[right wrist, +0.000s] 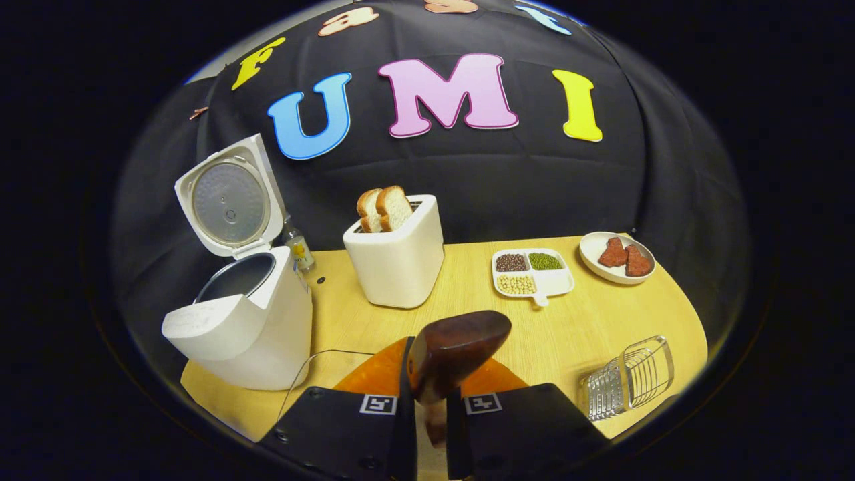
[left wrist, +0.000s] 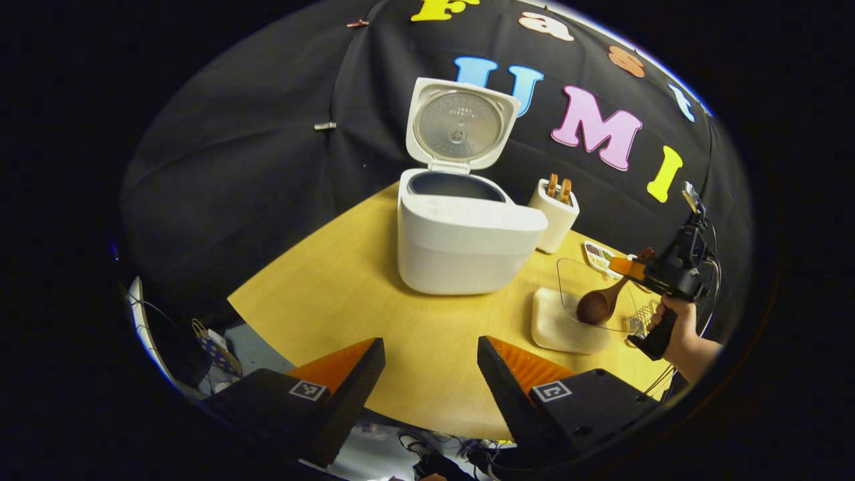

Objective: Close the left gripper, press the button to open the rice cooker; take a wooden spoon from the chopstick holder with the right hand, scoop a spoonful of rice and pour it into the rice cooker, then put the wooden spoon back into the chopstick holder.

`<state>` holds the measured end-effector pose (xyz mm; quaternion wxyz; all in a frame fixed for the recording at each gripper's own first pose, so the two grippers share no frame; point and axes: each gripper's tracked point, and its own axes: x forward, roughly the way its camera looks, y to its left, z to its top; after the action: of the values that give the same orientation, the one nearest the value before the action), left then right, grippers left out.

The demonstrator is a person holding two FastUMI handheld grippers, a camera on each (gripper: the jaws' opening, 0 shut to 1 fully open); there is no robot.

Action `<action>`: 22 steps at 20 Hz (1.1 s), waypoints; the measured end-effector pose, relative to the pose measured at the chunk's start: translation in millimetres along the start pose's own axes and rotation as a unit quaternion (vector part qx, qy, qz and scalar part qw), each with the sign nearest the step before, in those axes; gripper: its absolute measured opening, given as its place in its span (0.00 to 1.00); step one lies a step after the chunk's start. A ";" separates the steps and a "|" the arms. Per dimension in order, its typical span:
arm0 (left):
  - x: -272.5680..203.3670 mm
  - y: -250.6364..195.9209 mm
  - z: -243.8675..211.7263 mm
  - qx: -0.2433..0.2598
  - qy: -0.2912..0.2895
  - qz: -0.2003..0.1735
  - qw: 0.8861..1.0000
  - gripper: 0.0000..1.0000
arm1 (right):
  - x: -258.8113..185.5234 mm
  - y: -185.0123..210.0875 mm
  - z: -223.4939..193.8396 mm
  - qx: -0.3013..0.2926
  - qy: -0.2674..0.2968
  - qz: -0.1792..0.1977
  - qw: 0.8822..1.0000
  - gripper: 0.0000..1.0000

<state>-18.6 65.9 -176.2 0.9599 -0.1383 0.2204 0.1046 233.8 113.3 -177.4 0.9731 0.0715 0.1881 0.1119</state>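
Wooden surface point(right wrist: 588, 321) carries one rice cooker point(right wrist: 247, 327), lid up, one toaster point(right wrist: 397, 264) with two bread slices point(right wrist: 384, 208). My right gripper point(right wrist: 427, 394) is clenched on one wooden spoon point(right wrist: 457, 351); my left gripper point(left wrist: 431, 364) hangs released.

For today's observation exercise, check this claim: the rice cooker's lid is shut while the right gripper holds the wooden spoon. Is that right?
Not quite. The rice cooker has its lid standing open, as the left gripper view shows, with the inner pot exposed. The rest holds: the right gripper has its fingers closed on the wooden spoon.
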 end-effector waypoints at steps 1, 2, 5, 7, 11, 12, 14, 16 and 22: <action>1.6 -2.2 -0.4 0.002 0.002 -0.004 1.000 0.96 | 1.1 2.4 -1.0 0.006 -0.005 -0.002 1.000 0.22; 2.4 -3.1 -2.2 0.008 0.003 -0.005 1.000 0.96 | 0.9 6.0 -3.4 0.013 -0.005 -0.003 1.000 0.22; 3.3 -3.8 -4.0 0.026 0.000 -0.012 1.000 0.96 | -2.7 31.4 -22.0 0.042 0.021 0.020 0.999 0.22; 5.5 -3.8 -12.5 0.039 0.006 -0.017 0.999 0.96 | -9.8 48.0 -27.0 0.043 0.033 0.036 0.998 0.19; 5.4 -7.9 -25.0 0.041 0.012 -0.029 0.999 0.96 | -14.2 68.2 -34.7 0.072 0.054 0.052 0.995 0.22; 5.1 -9.9 -30.3 0.035 0.015 -0.032 0.999 0.96 | -14.4 71.2 -36.4 0.094 0.064 0.055 0.992 0.22; 5.2 -15.9 -39.8 0.025 0.022 -0.039 0.999 0.96 | -15.9 75.5 -39.4 0.146 0.087 0.060 0.984 0.22; 5.0 -19.5 -45.1 0.024 0.024 -0.045 0.998 0.96 | -16.2 72.5 -38.9 0.189 0.100 0.059 0.975 0.22; 4.0 -18.4 -39.6 0.025 0.012 -0.049 0.998 0.96 | -21.6 49.0 -27.9 0.300 0.113 0.052 0.946 0.21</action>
<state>-25.9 36.8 -208.3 0.9643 -0.1260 0.2276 0.0502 194.2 158.0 -186.6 0.8719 0.3565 0.3180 0.1077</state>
